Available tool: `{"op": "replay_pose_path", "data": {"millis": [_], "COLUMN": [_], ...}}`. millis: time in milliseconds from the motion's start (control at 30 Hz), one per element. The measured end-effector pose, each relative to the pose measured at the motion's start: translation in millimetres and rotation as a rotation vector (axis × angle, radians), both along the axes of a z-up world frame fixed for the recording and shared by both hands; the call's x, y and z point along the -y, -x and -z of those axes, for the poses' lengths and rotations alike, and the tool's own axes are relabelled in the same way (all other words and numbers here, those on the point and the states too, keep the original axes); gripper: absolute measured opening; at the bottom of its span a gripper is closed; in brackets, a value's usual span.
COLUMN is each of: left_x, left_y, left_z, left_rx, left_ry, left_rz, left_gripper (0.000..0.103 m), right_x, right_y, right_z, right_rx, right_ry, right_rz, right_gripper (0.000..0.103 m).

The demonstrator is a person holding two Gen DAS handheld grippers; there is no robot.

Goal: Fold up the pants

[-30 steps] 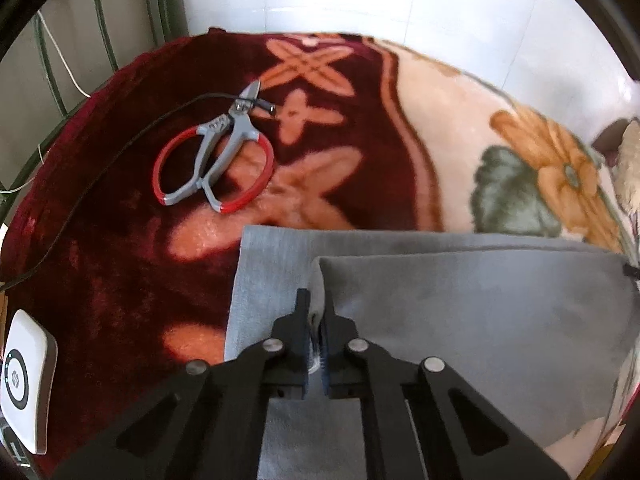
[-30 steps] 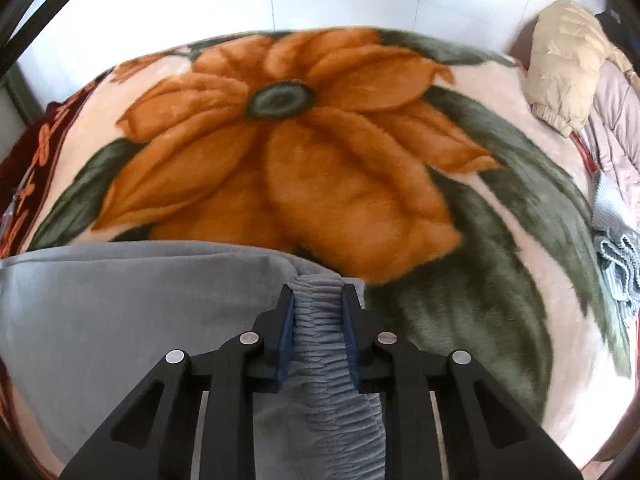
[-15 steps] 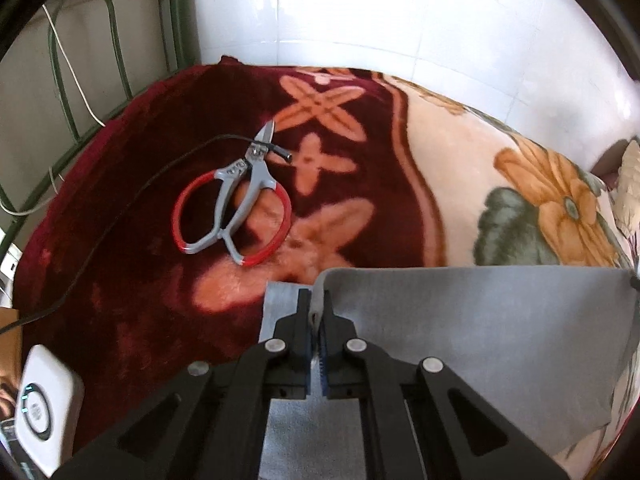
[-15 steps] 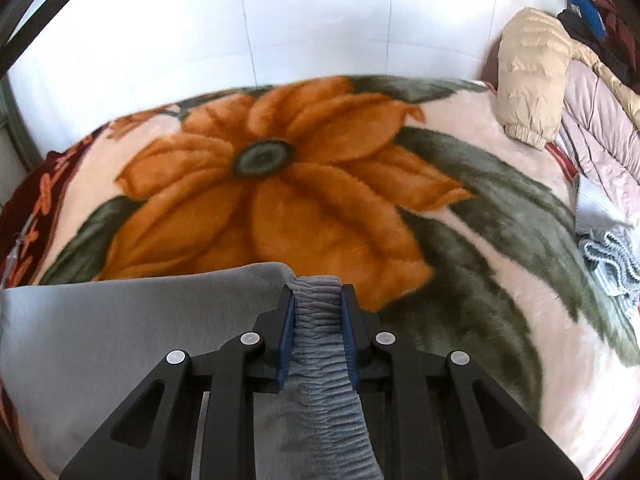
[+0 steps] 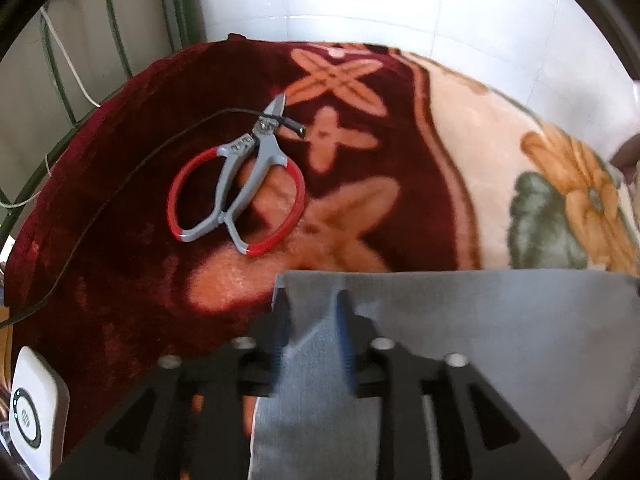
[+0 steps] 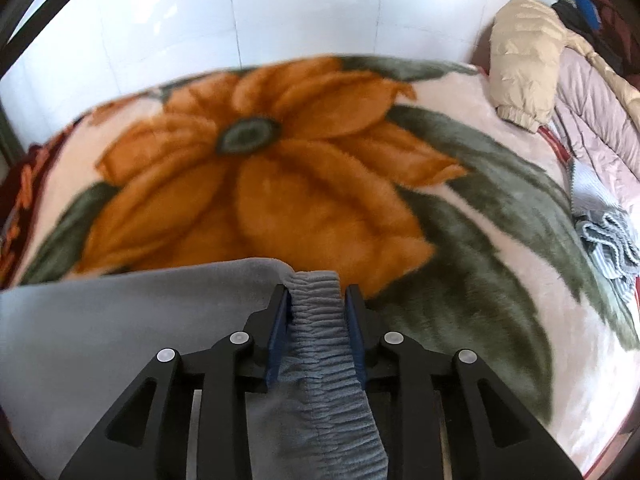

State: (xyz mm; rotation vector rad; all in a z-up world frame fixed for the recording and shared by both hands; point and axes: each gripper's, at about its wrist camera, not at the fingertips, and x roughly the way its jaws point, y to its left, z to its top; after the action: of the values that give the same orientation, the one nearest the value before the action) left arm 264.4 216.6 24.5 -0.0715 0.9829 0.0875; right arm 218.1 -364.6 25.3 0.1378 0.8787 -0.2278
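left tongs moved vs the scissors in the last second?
Yes. The left tongs pulled back toward the bed's near edge: the scissors sit farther ahead of them, with more red blanket between. The jaws also opened.

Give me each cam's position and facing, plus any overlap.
Left wrist: on the left gripper, looking forward over the maroon end of the blanket with scissors; its black fingers straddle the gray pants' corner.
Right wrist: on the right gripper, looking forward over the blanket's orange flower toward jackets; its fingers grip the ribbed waistband.
Shared: pants, blanket, white tiled wall.
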Motion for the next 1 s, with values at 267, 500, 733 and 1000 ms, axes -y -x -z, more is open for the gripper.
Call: {"op": "replay_pose_path", "data": {"millis": [267, 500, 733, 1000], "left_x": [18, 55, 75, 70], "left_y": [19, 50, 63, 82], "left_z": [-30, -24, 0, -15], "left_rx": [0.006, -0.036, -0.077, -0.087], "left_ry": [0.017, 0.120, 0.135, 0.078], "left_rz": [0.046, 0.065, 0.042, 0.064], "left_gripper": [0.048, 0.058, 0.058, 0.059], "right_x": [-11, -71, -125, -192], "right_y": [32, 61, 85, 118], "right_z": [-40, -31, -1, -2], "right_rx": [0.026, -0.040, -0.080, -0.092], "right_ry": [-0.044, -0.066, -0.159, -0.114], "right_rz": [-0.036, -0.184, -0.264, -0.434], "right_gripper": [0.034, 0.034, 0.034, 0.035]}}
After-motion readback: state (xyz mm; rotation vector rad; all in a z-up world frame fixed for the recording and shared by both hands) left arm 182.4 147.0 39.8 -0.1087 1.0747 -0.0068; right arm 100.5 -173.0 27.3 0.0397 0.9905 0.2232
